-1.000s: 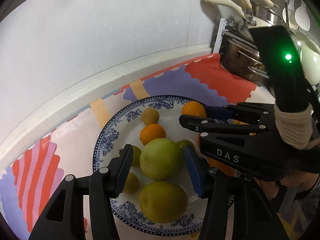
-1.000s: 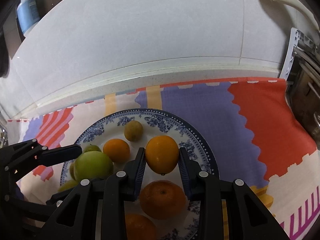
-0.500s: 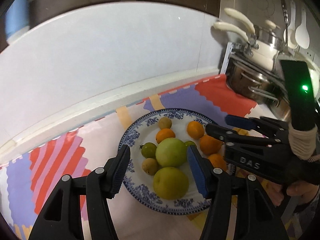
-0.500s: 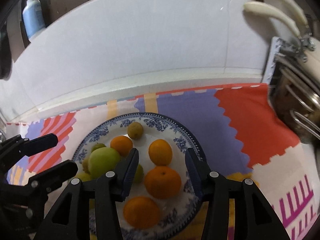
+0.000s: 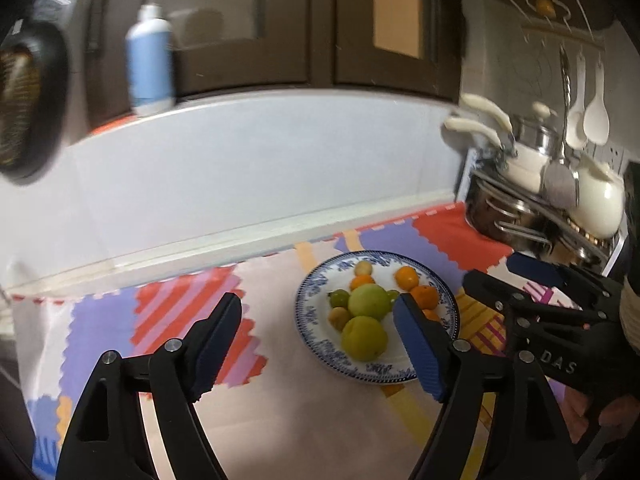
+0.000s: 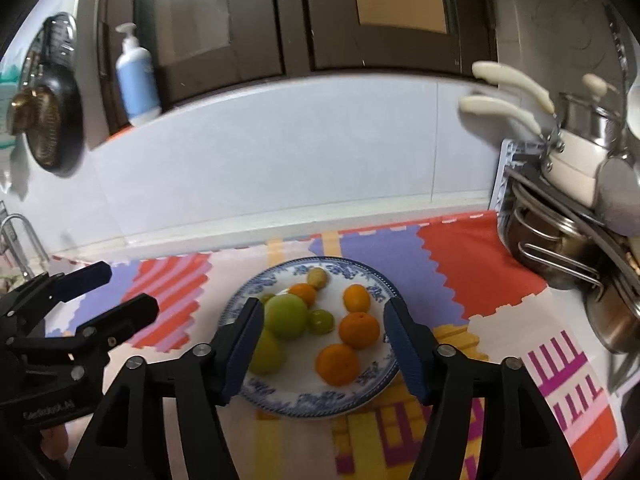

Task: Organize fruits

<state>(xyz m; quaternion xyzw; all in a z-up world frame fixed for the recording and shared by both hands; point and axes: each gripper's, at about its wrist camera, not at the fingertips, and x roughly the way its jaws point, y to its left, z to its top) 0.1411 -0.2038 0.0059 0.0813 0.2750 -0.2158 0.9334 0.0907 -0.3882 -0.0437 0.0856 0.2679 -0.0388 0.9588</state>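
Observation:
A blue-and-white plate [image 5: 316,344] [image 6: 376,280] on the patterned mat holds several fruits: a big green apple [image 5: 369,300] [image 6: 286,316], a yellow-green apple [image 5: 363,338] [image 6: 265,350], oranges [image 6: 359,330] [image 6: 337,364] [image 5: 406,278] and small greenish fruits [image 6: 320,321]. My left gripper [image 5: 318,344] is open and empty, raised above and in front of the plate; it also shows in the right wrist view [image 6: 120,292]. My right gripper [image 6: 322,344] is open and empty, raised over the plate's near side; it also shows in the left wrist view [image 5: 508,276].
A colourful mat [image 5: 192,308] covers the counter. Stacked pots and pans [image 6: 576,216] with cream handles stand at the right. A soap bottle [image 6: 136,80] sits on the ledge, a dark round strainer [image 6: 48,128] hangs at the left. A faucet [image 6: 20,236] is far left.
Both grippers have let go of their fruit, opened wide and pulled up and back from the plate. The green apple and the orange now lie on the plate.

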